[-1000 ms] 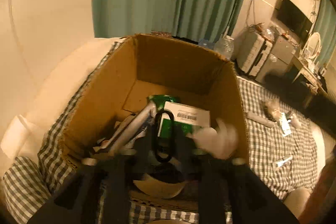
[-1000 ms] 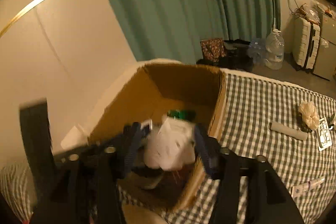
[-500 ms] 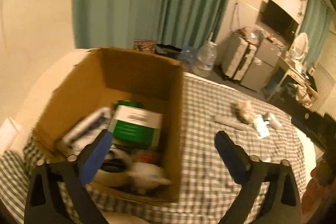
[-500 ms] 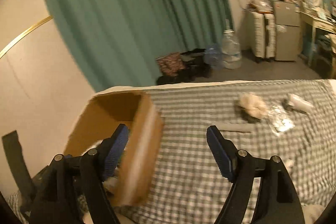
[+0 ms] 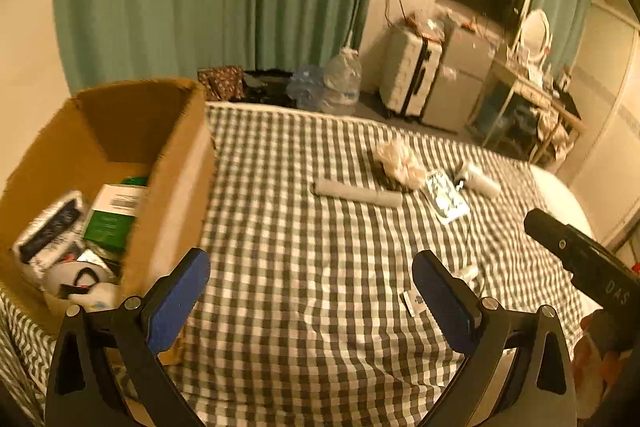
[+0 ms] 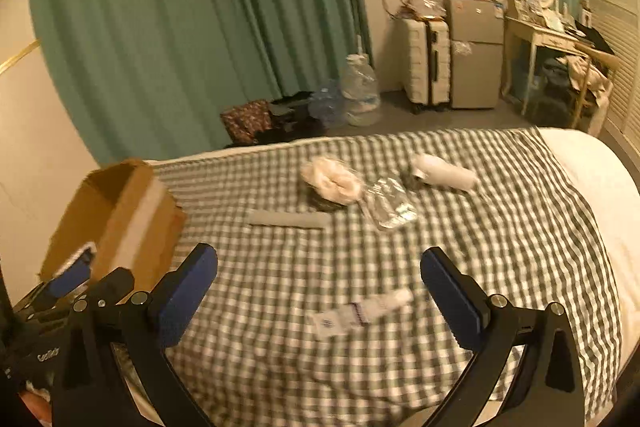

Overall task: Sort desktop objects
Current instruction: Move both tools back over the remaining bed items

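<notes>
Change: I dropped my things in the box; both grippers swung away.
Left gripper: wide apart, empty.
Right gripper: wide apart, empty.
Next: the tube right of the box.

My left gripper: matte black frame of two curved arms with triangular cut-outs, each finger faced with a blue textured pad; silver round-head screws sit at the pad mounts. My right gripper: same black frame, blue pads, silver screws. In the left view its black body shows at 4 o'clock, with pale lettering "DAS". In the right view, the left unit's body at 8 o'clock carries small white lettering, illegible.
</notes>
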Tool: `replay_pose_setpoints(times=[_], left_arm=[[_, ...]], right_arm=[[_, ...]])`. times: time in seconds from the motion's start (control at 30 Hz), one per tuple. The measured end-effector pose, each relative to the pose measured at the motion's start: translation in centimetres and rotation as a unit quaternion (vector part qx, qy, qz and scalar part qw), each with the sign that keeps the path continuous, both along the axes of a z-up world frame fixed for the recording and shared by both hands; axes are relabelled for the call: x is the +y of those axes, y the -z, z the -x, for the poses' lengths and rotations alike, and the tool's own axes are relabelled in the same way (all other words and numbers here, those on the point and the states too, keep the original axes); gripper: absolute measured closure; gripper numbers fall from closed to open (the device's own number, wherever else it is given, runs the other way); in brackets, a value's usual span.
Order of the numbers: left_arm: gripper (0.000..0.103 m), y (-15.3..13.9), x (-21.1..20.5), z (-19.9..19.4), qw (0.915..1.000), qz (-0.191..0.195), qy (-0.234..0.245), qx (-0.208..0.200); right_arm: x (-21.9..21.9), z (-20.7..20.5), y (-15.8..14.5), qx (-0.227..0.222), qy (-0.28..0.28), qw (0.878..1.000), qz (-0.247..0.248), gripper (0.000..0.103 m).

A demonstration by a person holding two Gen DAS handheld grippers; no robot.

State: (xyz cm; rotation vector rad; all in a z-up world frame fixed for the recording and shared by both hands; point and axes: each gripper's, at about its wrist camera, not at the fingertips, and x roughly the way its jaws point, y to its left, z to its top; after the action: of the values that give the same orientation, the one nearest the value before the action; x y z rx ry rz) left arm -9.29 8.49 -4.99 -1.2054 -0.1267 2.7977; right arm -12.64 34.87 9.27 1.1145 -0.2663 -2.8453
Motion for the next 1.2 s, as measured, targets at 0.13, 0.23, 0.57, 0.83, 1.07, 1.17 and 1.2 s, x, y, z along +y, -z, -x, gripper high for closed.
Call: replay_pose_setpoints(times=[0.13,0.23,0.57,0.83,1.07,1.17,1.2], left_arm=[[0.0,2.1,1.2,1.7,0.9998,0.014,0.002,-0.016],[0.0,3.9,1.9,3.2,0.9993,0.022,0.003,-0.029],[0.0,7.8,4.2,9.6,0.9982,0.028,0.038,-0.038],[0.0,10.9,7.5,15.5,0.9902,0.068,0.116,-0.039],[0.0,13.3,9.0,18.1,0.9786,0.113,0.167,-0.041],[0.003,13.3,9.2,18.3,0.9767,0.11,0.181,-0.035],[0.006,13.3,9.1,18.3,0.9757,0.109,0.186,-0.04]], right_arm=[[1.5,1.0,1.8,-0.013,0.013,1.0,-0.001,0.001],[2.2,2.0,3.6,-0.024,0.019,1.0,0.0,0.001],[3.6,8.0,8.5,-0.053,0.032,0.998,-0.025,0.001],[3.7,12.7,11.3,-0.067,0.011,0.996,-0.06,0.001],[3.0,15.8,13.2,-0.081,-0.012,0.994,-0.066,0.001],[2.8,16.8,13.9,-0.083,-0.02,0.994,-0.063,0.005],[2.7,17.2,14.1,-0.086,-0.023,0.994,-0.062,0.007]])
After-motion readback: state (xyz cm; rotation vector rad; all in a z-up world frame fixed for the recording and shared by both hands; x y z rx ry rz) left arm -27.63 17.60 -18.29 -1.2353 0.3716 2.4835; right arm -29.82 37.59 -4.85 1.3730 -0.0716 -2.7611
